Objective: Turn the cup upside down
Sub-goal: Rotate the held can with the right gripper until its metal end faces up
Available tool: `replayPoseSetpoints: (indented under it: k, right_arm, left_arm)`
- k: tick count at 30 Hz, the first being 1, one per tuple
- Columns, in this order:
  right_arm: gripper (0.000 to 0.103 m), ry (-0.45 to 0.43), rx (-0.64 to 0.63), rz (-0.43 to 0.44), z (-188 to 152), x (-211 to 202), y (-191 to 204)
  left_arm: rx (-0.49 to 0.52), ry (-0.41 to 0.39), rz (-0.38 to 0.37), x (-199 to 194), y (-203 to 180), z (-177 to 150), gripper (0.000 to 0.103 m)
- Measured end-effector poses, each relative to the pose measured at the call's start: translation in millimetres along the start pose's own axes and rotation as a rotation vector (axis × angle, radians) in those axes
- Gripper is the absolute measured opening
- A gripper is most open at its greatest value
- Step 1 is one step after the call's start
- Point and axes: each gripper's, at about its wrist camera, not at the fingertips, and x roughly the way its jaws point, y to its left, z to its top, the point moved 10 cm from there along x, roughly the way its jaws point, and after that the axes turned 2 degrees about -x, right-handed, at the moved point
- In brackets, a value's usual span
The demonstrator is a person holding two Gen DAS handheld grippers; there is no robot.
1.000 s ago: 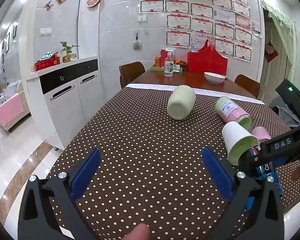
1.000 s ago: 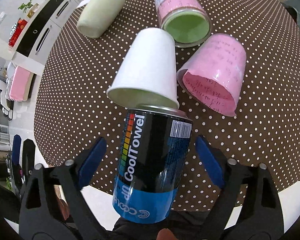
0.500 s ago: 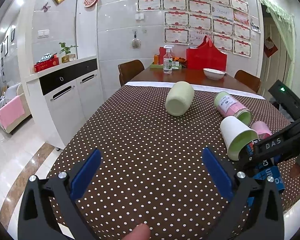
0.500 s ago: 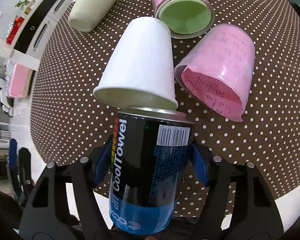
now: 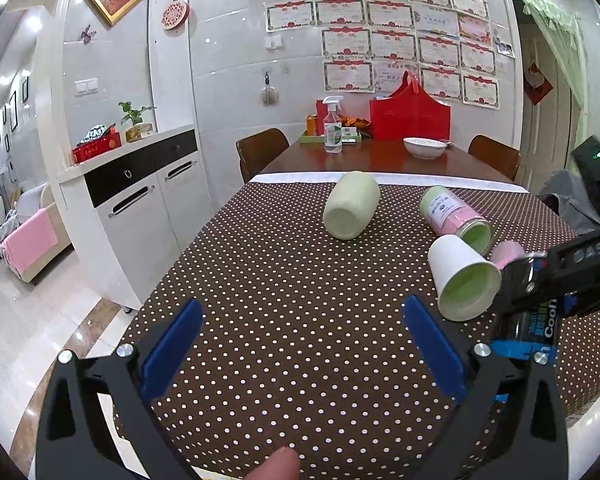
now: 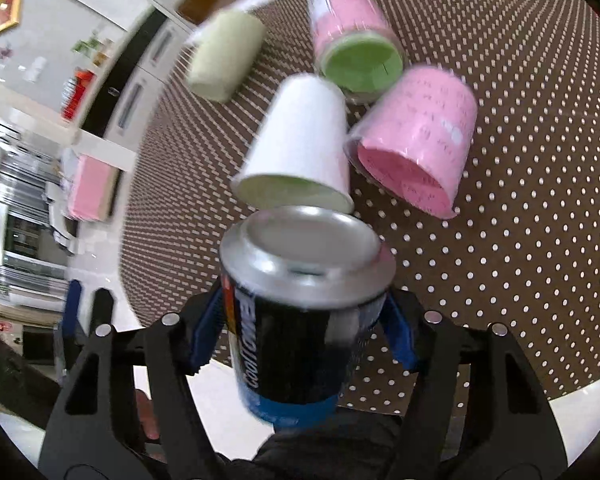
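While my right gripper (image 6: 304, 322) is clamped on the can (image 6: 296, 312), its blue pads (image 6: 206, 330) pressed against both sides of the black and blue body, the silver end of the can points out toward 12 o'clock in the right wrist view. That shot is pretty smeared, so small print is hard to read.

Just past the can at 12 o'clock lies the white cup (image 6: 300, 144) on its side, open mouth facing back at me, greenish inside. Can't tell if its rim actually touches the can's end or just sits right behind it. At 2 o'clock from the can is a pink cup (image 6: 416, 140), also on its side, right against the white one. Further out around 12 to 1 o'clock there's a pink jar (image 6: 356, 40) with a green mouth, and at 11 o'clock a pale green cup (image 6: 226, 62) lying well apart from the rest.

Over on my other side, the left gripper (image 5: 300, 344) is spread wide with nothing between the pads, hanging over the dotted cloth (image 5: 280, 280). From there the white cup (image 5: 460, 276) sits at 2 o'clock, the pale green one (image 5: 352, 210) near 12, and the right gripper (image 5: 556, 276) comes in from 3 o'clock.
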Motion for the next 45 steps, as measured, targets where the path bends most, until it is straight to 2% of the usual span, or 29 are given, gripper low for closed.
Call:
replayPoseSetpoints:
  k: [4,8,11,14,18,23,33,45]
  right_arm:
    - [0.066,-0.106,-0.03,0.038,4.2,-22.1,4.6]
    - [0.066,-0.244,-0.127,0.011,4.7,-48.1,12.1]
    - [0.066,-0.343,-0.238,-0.053,-2.2,-75.3,-1.5]
    - [0.066,-0.466,-0.4,-0.176,-7.2,-91.4,2.6]
    - [0.066,-0.561,-0.538,-0.27,-14.8,-85.5,12.4]
    - [0.066,-0.566,-0.564,-0.266,-17.4,-65.2,11.2]
    - [0.067,-0.499,-0.567,-0.26,-12.4,-24.9,13.2]
    - [0.067,-0.46,-0.567,-0.268,-12.5,-9.9,8.1]
  left_arm:
    - [0.005,-0.006,0.009,-7.2,-1.8,5.9,0.099]
    - [-0.008,-0.021,0.025,-15.5,-1.4,12.9,0.099]
    - [-0.015,-0.022,0.037,-19.4,-0.2,16.5,0.099]
    - [-0.021,-0.029,0.049,-23.7,0.6,18.4,0.099]
    - [-0.047,-0.037,0.042,-27.9,-0.5,18.9,0.099]
    - [-0.066,-0.04,0.034,-27.9,-3.1,17.4,0.099]
    - [-0.079,-0.03,0.029,-21.7,-4.9,13.7,0.099]
    - [-0.066,-0.02,0.022,-17.3,-10.7,10.7,0.099]
